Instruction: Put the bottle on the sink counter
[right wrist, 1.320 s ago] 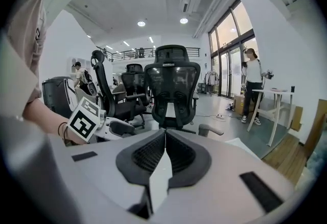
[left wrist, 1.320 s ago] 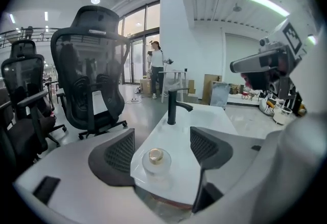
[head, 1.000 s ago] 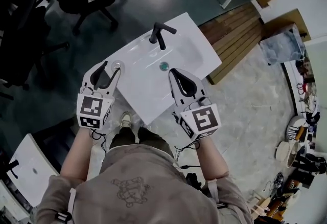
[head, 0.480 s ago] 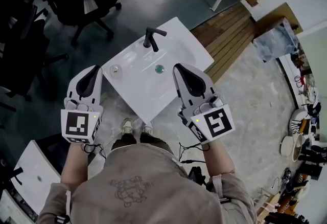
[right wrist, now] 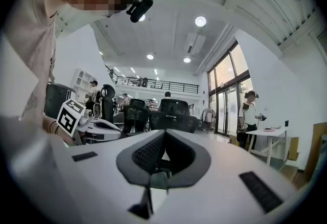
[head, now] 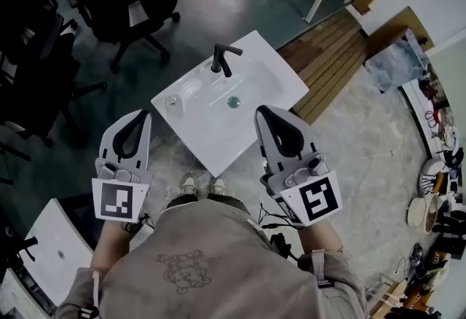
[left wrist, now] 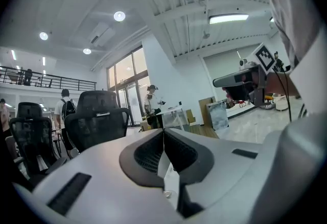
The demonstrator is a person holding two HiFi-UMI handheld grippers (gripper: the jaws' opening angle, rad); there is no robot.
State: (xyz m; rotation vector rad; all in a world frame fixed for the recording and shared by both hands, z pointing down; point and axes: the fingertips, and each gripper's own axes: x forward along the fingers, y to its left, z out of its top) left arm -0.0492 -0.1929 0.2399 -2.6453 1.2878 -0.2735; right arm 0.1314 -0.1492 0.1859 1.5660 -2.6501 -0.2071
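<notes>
The bottle [head: 173,101] stands at the tabletop's [head: 211,139] left corner, held by neither gripper. Left gripper [head: 145,113] and right gripper [head: 261,111] both have their jaws closed together, empty.

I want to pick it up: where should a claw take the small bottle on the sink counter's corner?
Probably around its round sides, coming in level from the person's side. The bottle seems to stand upright at the sink counter's left corner, open edges beside it, the faucet well behind.
</notes>
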